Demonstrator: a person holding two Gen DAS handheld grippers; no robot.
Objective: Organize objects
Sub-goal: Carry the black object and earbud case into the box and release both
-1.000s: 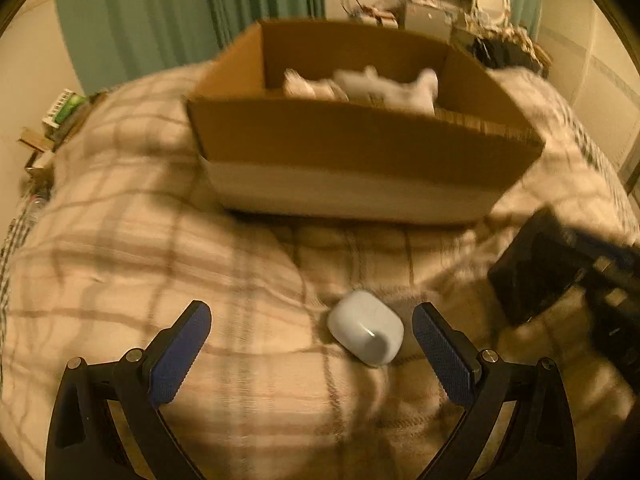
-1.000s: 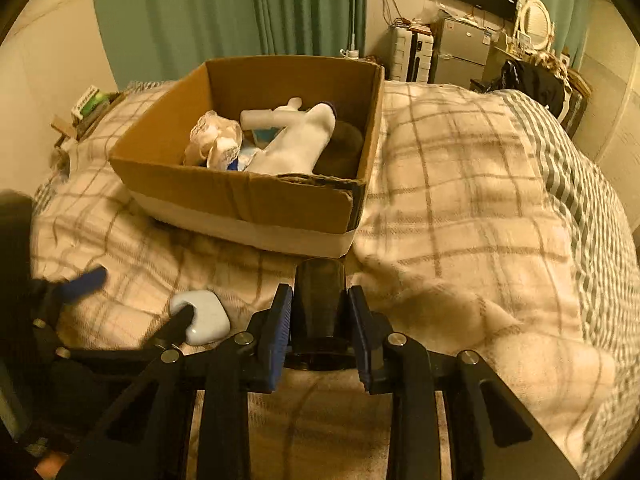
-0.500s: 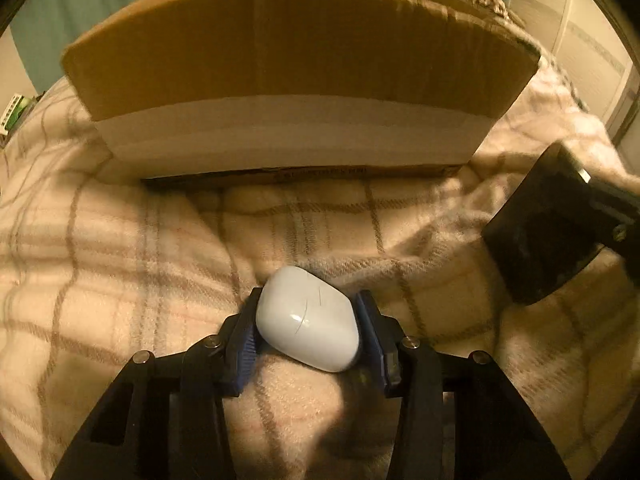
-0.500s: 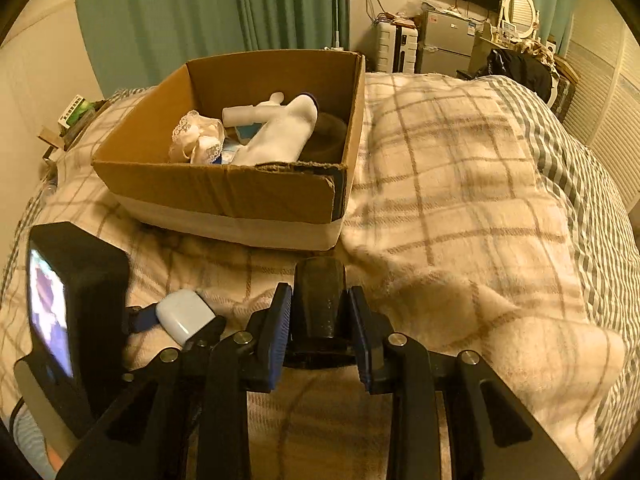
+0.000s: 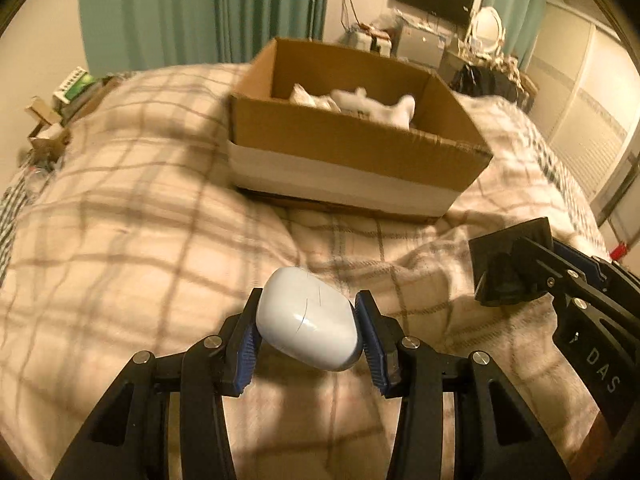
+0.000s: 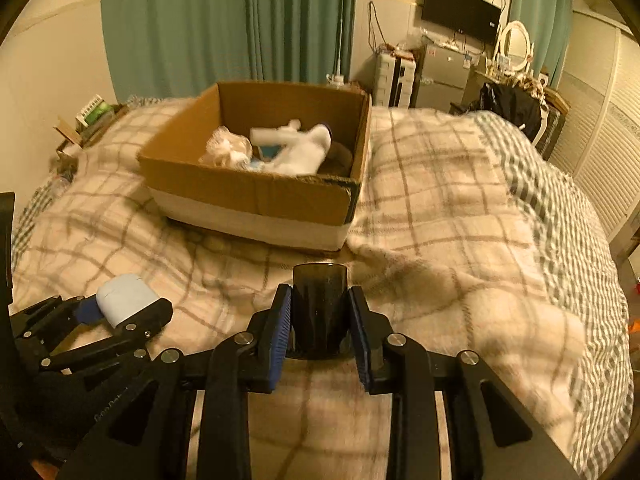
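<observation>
My left gripper point(image 5: 307, 330) is shut on a smooth white rounded case point(image 5: 308, 322), held clear above the plaid blanket point(image 5: 132, 248). The same white case point(image 6: 124, 298) shows low on the left of the right wrist view, in the left gripper point(image 6: 120, 312). My right gripper point(image 6: 319, 320) is shut on a dark cup point(image 6: 319, 308), which stands upright between the blue pads point(image 6: 276, 332). The right gripper point(image 5: 516, 272) with the dark cup point(image 5: 508, 268) appears at the right of the left wrist view. An open cardboard box point(image 5: 352, 152) lies ahead on the bed, with white items point(image 6: 304, 152) and a crumpled bundle point(image 6: 226, 152) inside.
The cardboard box point(image 6: 256, 200) sits on the blanket towards the far left of the bed. Green curtains point(image 6: 224, 24) hang behind it. Boxes and clutter point(image 6: 88, 120) line the left bedside. A fridge, wall screen and mirror point(image 6: 516, 44) stand at the back right. The striped blanket edge point(image 6: 568, 220) falls away right.
The left gripper closed around the white case and lifted it off the blanket, drawing back from the box. The right gripper, still holding the dark cup, rose slightly.
</observation>
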